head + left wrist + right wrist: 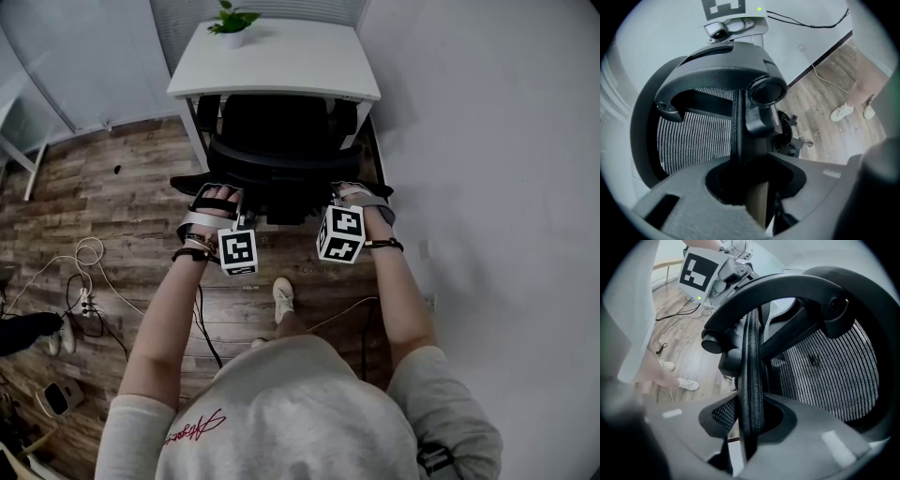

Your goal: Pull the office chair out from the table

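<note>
Mesh back, matt plastic frame on office chair (pixel 281 150); floor (pixel 122 187) wood-grain; table (pixel 291 61) smooth white.

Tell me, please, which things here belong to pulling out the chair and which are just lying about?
Job: office chair, white table, left gripper and right gripper, both clamped on the backrest rim.
Lying about: potted plant, floor cables.

Dark wood-plank floor (pixel 112 187) meets a plain pale wall (pixel 497 141) on the right (a dark skirting strip (pixel 825 54) runs along its base). Loose white cables (pixel 89 253) trail across the floor at left.
</note>
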### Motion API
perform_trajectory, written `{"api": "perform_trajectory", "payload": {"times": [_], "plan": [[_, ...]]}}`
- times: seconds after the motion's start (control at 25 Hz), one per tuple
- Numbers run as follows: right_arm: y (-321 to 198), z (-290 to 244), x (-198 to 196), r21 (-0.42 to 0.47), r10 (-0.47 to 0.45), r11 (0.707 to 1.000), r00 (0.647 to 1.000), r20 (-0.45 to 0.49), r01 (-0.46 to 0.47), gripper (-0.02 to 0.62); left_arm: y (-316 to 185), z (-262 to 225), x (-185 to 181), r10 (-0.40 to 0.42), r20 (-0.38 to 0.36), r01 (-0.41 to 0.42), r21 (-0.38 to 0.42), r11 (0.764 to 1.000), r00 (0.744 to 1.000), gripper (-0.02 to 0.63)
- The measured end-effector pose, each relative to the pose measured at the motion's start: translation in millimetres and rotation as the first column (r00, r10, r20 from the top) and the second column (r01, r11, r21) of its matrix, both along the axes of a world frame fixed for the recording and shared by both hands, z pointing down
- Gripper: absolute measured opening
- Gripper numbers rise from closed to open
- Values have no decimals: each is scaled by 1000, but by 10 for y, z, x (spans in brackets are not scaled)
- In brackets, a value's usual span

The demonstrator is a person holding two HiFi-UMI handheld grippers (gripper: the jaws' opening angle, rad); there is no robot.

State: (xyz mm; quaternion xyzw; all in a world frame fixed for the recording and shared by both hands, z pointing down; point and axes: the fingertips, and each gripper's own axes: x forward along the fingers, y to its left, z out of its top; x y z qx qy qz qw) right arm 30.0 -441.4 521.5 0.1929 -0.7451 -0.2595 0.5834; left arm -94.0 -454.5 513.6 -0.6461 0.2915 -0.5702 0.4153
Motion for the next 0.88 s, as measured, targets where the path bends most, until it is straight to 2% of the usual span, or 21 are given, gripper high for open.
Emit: {"api": "perform_trajectory", "payload": {"times": [0.68,0.88], "plan": [[201,-11,-18,-7,5,1000,1000,0,-5,95,193,-18,-14,12,-7,-12,8,1000,1000,112],[399,4,-61,-3,8,1000,1000,2,-8,94,371,-4,-50,26,-11,-26,18,1000,1000,114]]}}
